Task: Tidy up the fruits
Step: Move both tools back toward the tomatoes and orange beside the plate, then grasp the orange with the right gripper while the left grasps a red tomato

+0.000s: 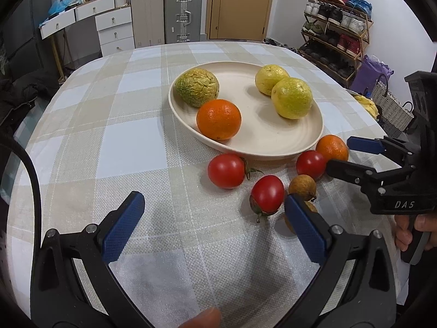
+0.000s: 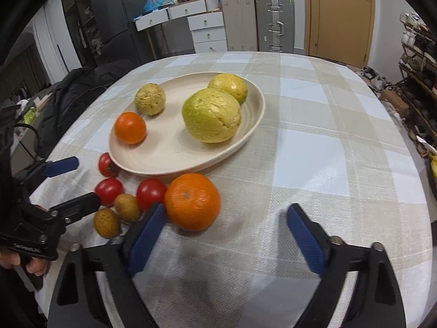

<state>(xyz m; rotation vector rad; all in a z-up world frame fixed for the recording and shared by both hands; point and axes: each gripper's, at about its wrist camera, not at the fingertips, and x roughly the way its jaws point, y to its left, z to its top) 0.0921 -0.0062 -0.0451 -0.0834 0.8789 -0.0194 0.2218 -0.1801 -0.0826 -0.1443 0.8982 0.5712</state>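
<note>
Blue-padded fingers of the left gripper fill the foreground of the left wrist view, spread wide over bare checked cloth with nothing between them. At 1 o'clock from them lie three red tomatoes, with two small brown fruits just beside the right-hand pad. On the counter, the cream plate sits past the tomatoes toward 12 o'clock, carrying an orange, a wrinkled green-yellow fruit and two smoother yellow ones.

Seen from the right wrist, the right gripper has its fingers parted around a second orange, which lies on the cloth touching or almost touching the left pad and well clear of the other; the pads do not clamp it. That orange sits just outside the plate's near rim, at 6 o'clock from it. A hand grips the right gripper's handle at the left view's 3 o'clock edge.
</note>
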